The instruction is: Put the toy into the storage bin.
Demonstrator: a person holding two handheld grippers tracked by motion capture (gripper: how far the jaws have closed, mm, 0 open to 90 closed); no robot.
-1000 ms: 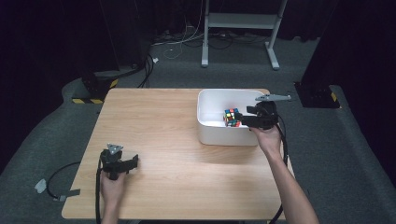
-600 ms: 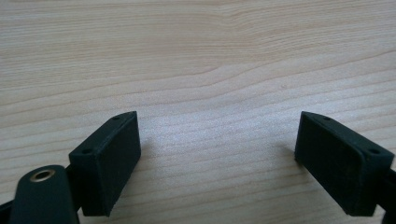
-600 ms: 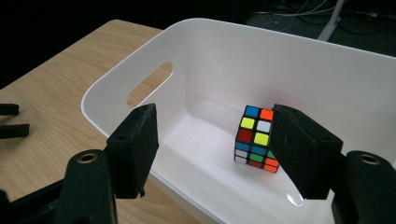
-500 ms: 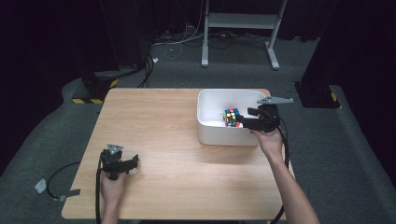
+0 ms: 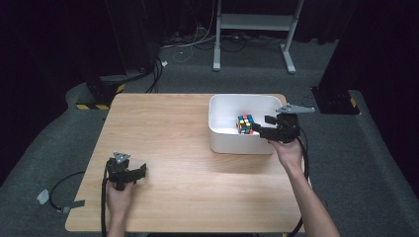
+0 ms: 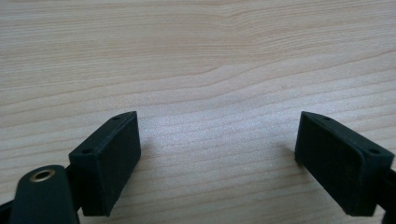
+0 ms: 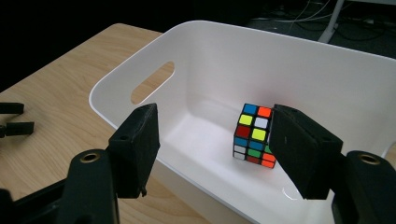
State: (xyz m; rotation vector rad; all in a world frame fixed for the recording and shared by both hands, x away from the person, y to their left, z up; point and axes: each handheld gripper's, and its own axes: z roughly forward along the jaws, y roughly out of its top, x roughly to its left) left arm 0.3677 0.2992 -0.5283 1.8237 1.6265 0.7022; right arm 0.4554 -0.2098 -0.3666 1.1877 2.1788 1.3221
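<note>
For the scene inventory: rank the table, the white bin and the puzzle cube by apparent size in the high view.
1. Wooden table, by far the largest.
2. White bin, covering part of the table's far right corner.
3. Puzzle cube, smallest, sitting inside the bin.
No two look alike in size.

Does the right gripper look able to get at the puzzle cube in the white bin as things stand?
Probably yes. The right gripper hangs over the white bin's open top, its fingers apart, empty and wider than the puzzle cube. Nothing lies between them and the cube.
</note>
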